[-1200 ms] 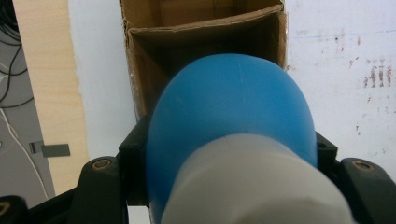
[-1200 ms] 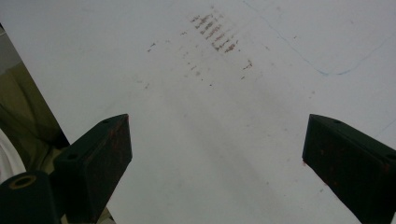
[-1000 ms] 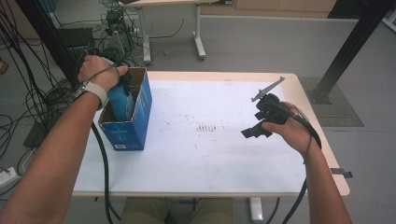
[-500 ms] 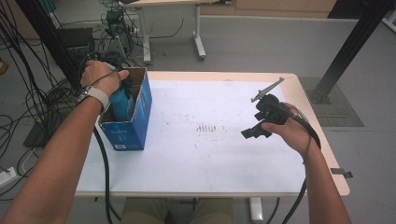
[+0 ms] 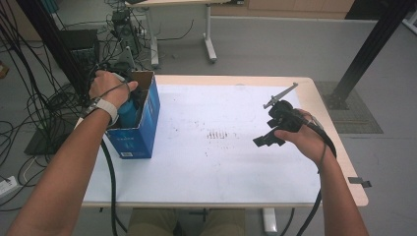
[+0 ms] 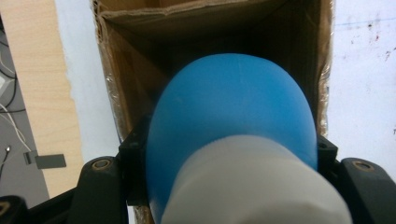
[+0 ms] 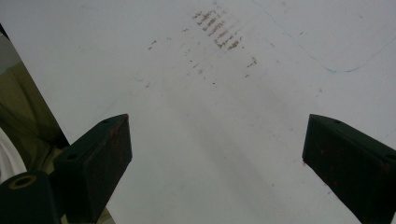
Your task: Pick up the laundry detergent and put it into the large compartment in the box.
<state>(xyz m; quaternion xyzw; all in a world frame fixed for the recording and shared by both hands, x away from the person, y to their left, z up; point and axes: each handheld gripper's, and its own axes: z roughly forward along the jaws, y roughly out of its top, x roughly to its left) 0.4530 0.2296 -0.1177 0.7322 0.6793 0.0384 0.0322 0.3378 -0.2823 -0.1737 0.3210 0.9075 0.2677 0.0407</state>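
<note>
Cardboard box (image 5: 140, 125), blue outside and brown inside, stands open-topped near the left edge of the white table (image 5: 216, 167) and serves as the landmark here. Directly over its mouth, the left gripper (image 5: 125, 101) is clamped on a blue bottle (image 6: 233, 116) with a white cap end, and compared with a second ago the hand has sunk, so the bottle now sits deeper between the box walls. I judge this to be the lowering step of packing the bottle into the box, nearly done but with the grip not yet let go. In the left gripper view the bottle looks smooth, rounded and matte, its blue body pointing down into the shadowed brown interior, its pale cap end nearest the camera, and a black jaw pressed against each side. To the right of the box lies bare tabletop, marked by a small patch of dark scuffs (image 5: 220, 134). Well to the right of the box, the right gripper (image 5: 268, 139) hovers over the table where it was a second ago, its jaws spread wide apart with nothing between them.
</note>
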